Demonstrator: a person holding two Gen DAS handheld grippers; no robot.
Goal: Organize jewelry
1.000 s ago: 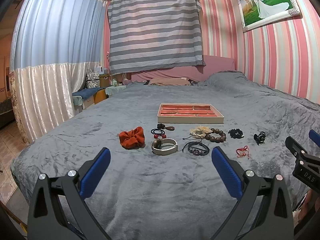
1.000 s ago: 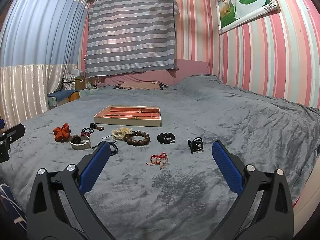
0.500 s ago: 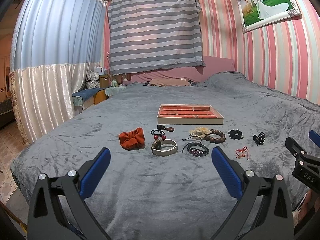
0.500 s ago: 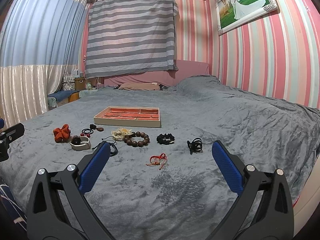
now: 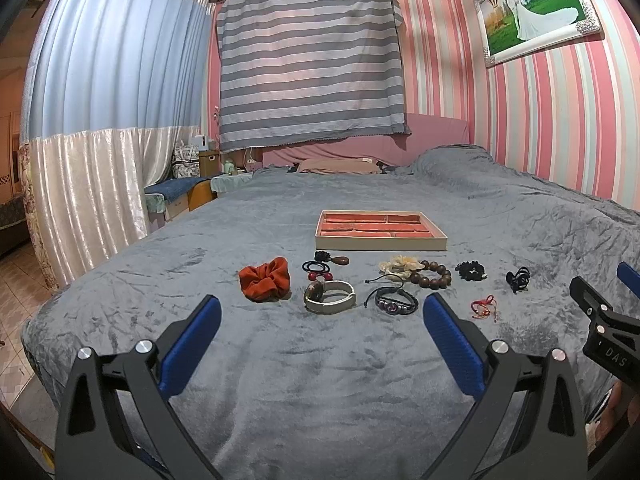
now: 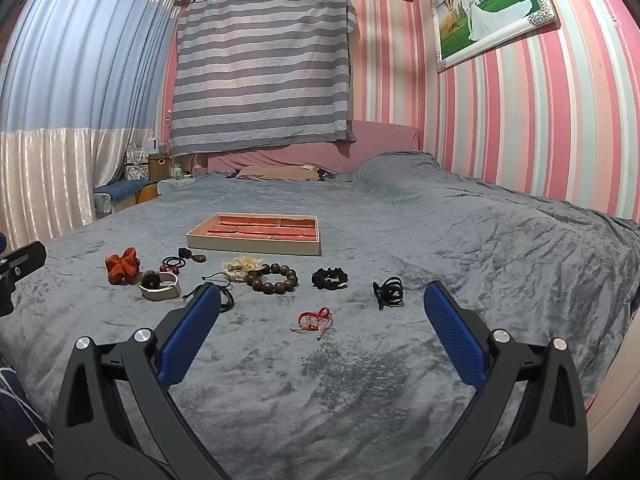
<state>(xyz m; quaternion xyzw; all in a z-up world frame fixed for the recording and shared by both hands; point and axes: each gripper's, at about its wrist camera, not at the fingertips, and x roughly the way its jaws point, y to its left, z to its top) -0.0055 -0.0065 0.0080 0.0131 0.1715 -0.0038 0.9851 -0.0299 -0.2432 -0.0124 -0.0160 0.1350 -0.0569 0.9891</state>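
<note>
A cream tray with a red lining (image 5: 379, 242) (image 6: 256, 245) lies on the grey bed. In front of it are spread an orange scrunchie (image 5: 265, 279) (image 6: 122, 266), a white-strapped watch (image 5: 330, 298) (image 6: 159, 285), a wooden bead bracelet (image 5: 431, 275) (image 6: 273, 279), a black cord bracelet (image 5: 394, 304), a black scrunchie (image 5: 471, 271) (image 6: 329, 279), a black hair claw (image 5: 518, 279) (image 6: 388, 294) and a red string bracelet (image 5: 483, 307) (image 6: 315, 318). My left gripper (image 5: 320, 324) and right gripper (image 6: 322, 316) hover open and empty, short of the items.
Black hair ties with red beads (image 5: 317, 269) and a cream flower piece (image 5: 400, 264) lie among the items. Curtains (image 5: 92, 160) hang beyond the bed's left edge, a striped pink wall (image 6: 540, 120) on the right. The right gripper's tip (image 5: 600, 316) shows in the left view.
Both views have drifted slightly back, so the items sit a little higher and farther. Both grippers stay open; nothing on the bed has moved.
</note>
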